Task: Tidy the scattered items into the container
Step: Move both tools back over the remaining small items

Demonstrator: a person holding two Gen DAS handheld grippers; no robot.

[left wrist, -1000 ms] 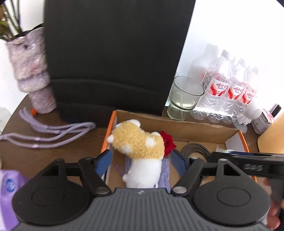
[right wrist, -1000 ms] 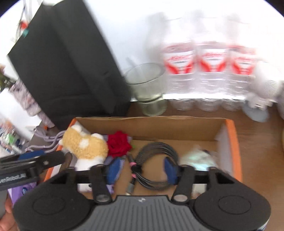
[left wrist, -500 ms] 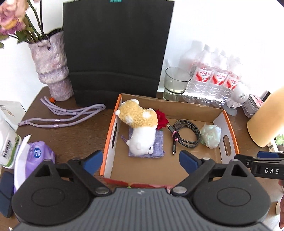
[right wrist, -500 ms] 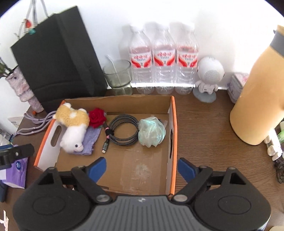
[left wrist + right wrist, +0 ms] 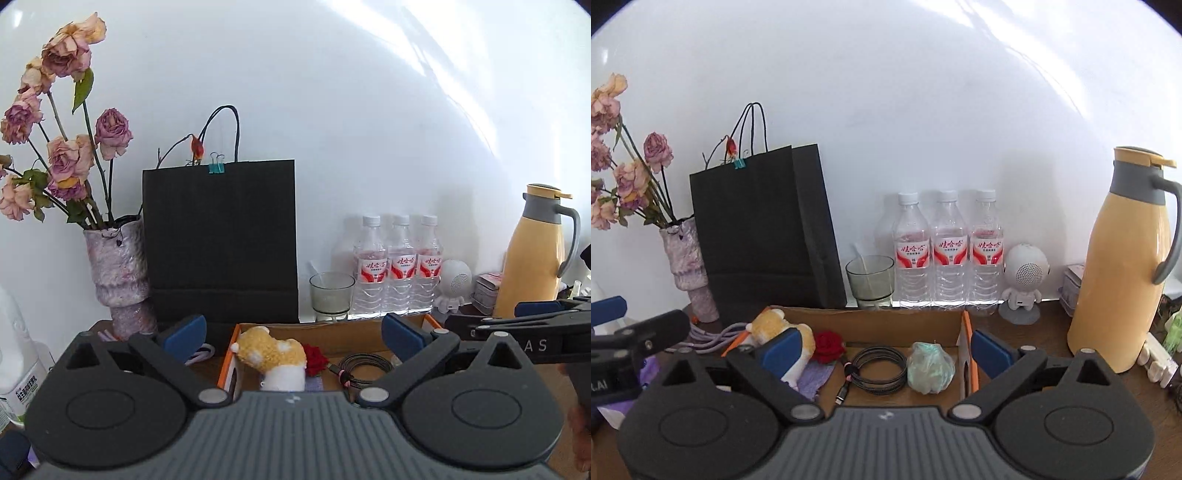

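Observation:
An orange-edged cardboard box (image 5: 886, 321) stands on the brown table. In it lie a tan and white plush dog (image 5: 783, 328) on a purple cloth (image 5: 816, 376), a red rose (image 5: 827, 343), a coiled black cable (image 5: 879, 369) and a pale green bundle (image 5: 929, 367). The box (image 5: 347, 328), plush (image 5: 273, 350), rose (image 5: 316, 360) and cable (image 5: 364, 363) also show in the left wrist view. My left gripper (image 5: 293, 334) is open and empty, held back from the box. My right gripper (image 5: 884, 349) is open and empty, also held back.
Behind the box stand a black paper bag (image 5: 761, 232), a glass (image 5: 870, 280), three water bottles (image 5: 947, 251), a white robot figure (image 5: 1025, 280) and a yellow jug (image 5: 1123, 273). A vase of dried roses (image 5: 118, 273) and a purple cord (image 5: 713, 336) are at the left.
Both grippers have pulled back and up from the box and tilted level. The left gripper opened and left the plush dog lying in the box; the right gripper also opened wide.

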